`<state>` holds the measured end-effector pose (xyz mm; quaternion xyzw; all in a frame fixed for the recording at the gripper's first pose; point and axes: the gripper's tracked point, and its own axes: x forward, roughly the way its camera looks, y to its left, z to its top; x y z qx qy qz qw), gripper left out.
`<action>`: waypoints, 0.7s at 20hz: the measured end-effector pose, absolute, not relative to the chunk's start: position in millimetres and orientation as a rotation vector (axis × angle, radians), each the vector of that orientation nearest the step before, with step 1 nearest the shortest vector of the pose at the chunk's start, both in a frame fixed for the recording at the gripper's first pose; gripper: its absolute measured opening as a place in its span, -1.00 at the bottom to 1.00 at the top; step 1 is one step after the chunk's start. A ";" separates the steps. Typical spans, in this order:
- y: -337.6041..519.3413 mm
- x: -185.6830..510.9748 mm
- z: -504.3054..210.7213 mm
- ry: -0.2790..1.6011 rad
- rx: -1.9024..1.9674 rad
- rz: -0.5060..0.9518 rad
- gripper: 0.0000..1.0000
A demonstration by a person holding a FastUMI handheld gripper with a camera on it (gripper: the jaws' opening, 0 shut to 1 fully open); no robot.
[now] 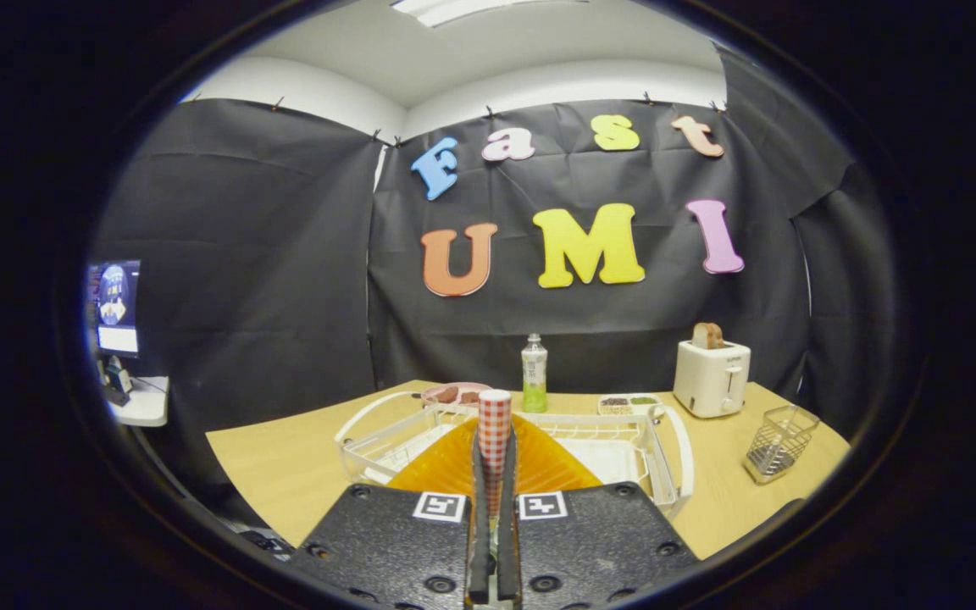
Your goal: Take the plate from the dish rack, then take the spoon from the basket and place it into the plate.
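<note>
Two fingers of the gripper (495,424) are pinching the orange plate (539,462) standing in the dish rack (666,449); lifting straight up looks wisest. The basket (780,440) is waiting right of the rack.

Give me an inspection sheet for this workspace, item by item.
Surface: light wooden table.
Job's things: orange plate standing in the white dish rack; wire basket beyond the rack, beside the toaster; spoon cannot be made out.
Clutter: toaster holding bread, green bottle, pink dish, small tray.
Tongs: fingers closed together, plate edge between them.
Cables: nothing seen.
Surroundings: black cloth wall, monitor on a side desk.
</note>
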<state>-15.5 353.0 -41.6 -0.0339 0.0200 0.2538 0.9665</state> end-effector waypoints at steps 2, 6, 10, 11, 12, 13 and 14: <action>353.3 -14.5 -52.2 0.059 -0.075 0.509 -0.79; 346.7 -11.7 -65.7 0.068 -0.085 0.474 -0.73; 342.6 -13.4 -70.5 0.082 -0.063 0.468 -0.63; 339.3 -13.8 -69.3 0.082 -0.062 0.463 -0.62; 335.7 -16.0 -67.2 0.076 -0.063 0.462 -0.62; 331.1 -18.5 -62.8 0.066 -0.065 0.458 -0.56; 325.9 -19.0 -58.2 0.051 -0.063 0.449 -0.52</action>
